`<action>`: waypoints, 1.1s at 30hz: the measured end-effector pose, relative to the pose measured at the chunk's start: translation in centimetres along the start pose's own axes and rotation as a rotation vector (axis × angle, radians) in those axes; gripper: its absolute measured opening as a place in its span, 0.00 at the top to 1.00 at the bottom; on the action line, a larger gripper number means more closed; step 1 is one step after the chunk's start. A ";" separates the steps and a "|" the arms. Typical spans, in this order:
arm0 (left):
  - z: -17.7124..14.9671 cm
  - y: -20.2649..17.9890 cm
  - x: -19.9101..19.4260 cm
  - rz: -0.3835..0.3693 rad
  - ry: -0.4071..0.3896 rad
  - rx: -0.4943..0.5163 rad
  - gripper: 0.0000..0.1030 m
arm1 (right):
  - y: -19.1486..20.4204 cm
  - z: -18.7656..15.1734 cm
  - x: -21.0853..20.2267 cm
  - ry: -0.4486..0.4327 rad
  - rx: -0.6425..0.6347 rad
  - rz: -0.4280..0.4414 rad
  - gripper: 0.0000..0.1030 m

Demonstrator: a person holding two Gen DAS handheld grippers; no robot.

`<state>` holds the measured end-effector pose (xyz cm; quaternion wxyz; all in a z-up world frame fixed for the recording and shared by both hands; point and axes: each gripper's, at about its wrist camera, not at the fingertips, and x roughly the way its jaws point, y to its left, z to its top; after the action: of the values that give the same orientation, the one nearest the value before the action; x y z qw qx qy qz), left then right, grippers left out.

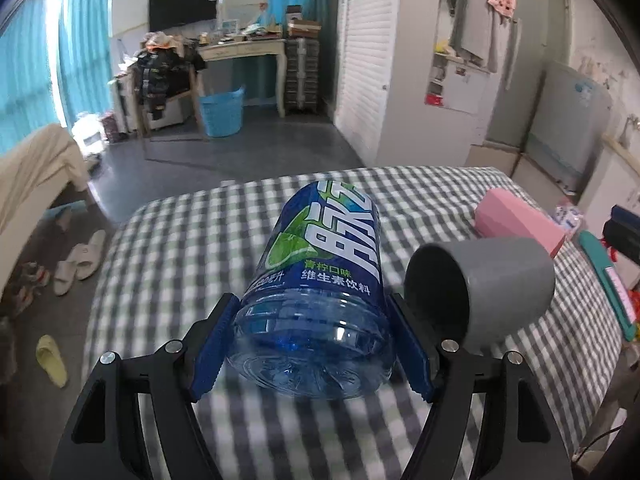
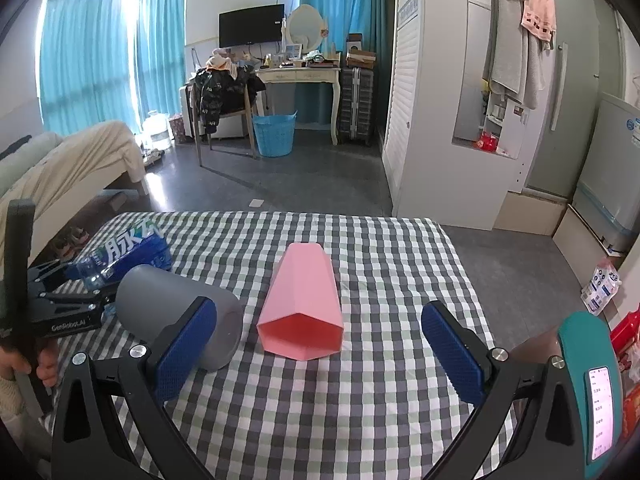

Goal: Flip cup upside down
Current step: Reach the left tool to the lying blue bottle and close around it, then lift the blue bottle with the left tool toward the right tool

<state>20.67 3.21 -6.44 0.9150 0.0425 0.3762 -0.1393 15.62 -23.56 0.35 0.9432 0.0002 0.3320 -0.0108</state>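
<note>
Three things lie on their sides on the checked tablecloth point(image 2: 360, 400). The faceted pink cup point(image 2: 304, 292) has its mouth towards my right gripper point(image 2: 318, 312), which is open, with a blue pad on each side of the mouth and touching nothing. Left of it lies a grey cup point(image 2: 168, 300), base towards this camera. My left gripper point(image 1: 312, 308) is shut on a blue drink bottle point(image 1: 320, 264), holding it near its base. The grey cup point(image 1: 500, 280) is just right of that gripper, mouth towards it. The pink cup point(image 1: 516, 216) lies behind the grey one.
A phone in a teal case point(image 2: 596, 400) stands at the table's right edge, with red snack packets point(image 2: 624, 332) beside it. A person's hand point(image 2: 24, 364) holds the left gripper point(image 2: 100, 284). Beyond the far table edge is open floor with a blue basket point(image 2: 274, 134).
</note>
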 end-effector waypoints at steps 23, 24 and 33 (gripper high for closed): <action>-11.8 -8.4 -10.8 0.015 0.024 -0.088 0.27 | 0.3 -4.5 -10.7 -0.121 -0.016 0.097 0.00; -11.8 -9.4 -10.7 0.006 0.023 -0.072 0.27 | 0.4 -4.8 -11.0 -0.123 -0.017 0.101 0.00; -10.1 -13.8 -8.4 -0.035 0.034 -0.036 0.27 | -0.6 -6.4 -12.6 -0.131 -0.004 0.084 0.00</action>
<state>4.21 -6.25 -7.34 0.9065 0.0219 0.3948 -0.1480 1.78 -23.82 3.30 0.9625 0.0115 0.2693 0.0297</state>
